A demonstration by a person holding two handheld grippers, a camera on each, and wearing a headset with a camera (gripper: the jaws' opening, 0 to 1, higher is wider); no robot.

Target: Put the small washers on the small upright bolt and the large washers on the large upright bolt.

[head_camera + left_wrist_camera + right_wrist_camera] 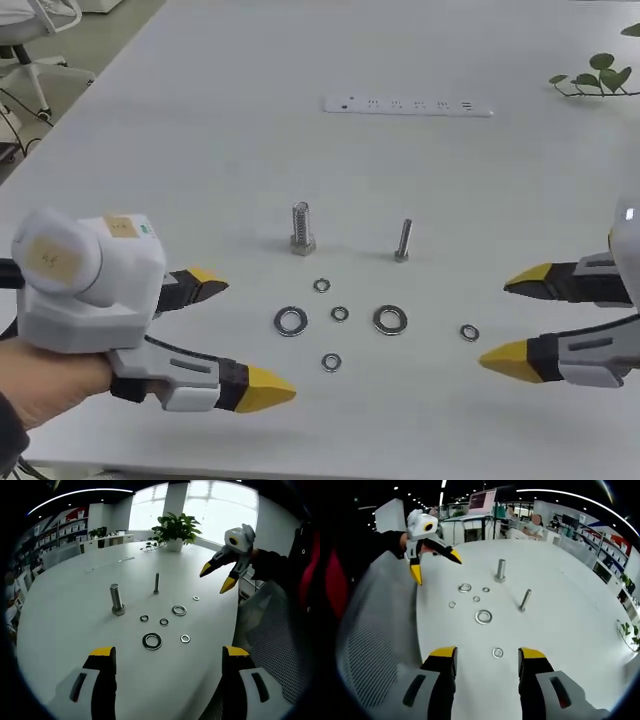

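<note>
Jaws spread wide and holding nothing, the left gripper (pixel 257 339) and right gripper (pixel 495 325) face each other. Washers (pixel 340 314) lie scattered between their tips, one small washer (pixel 470 332) just off the right jaws. Beyond stand the large bolt (pixel 302 230) and small bolt (pixel 403 241), then a power strip (pixel 408 105).

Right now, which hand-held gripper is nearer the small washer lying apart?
Right. The right hand-held gripper hovers beside the washer; the left hand-held gripper is beyond the other washers.
</note>
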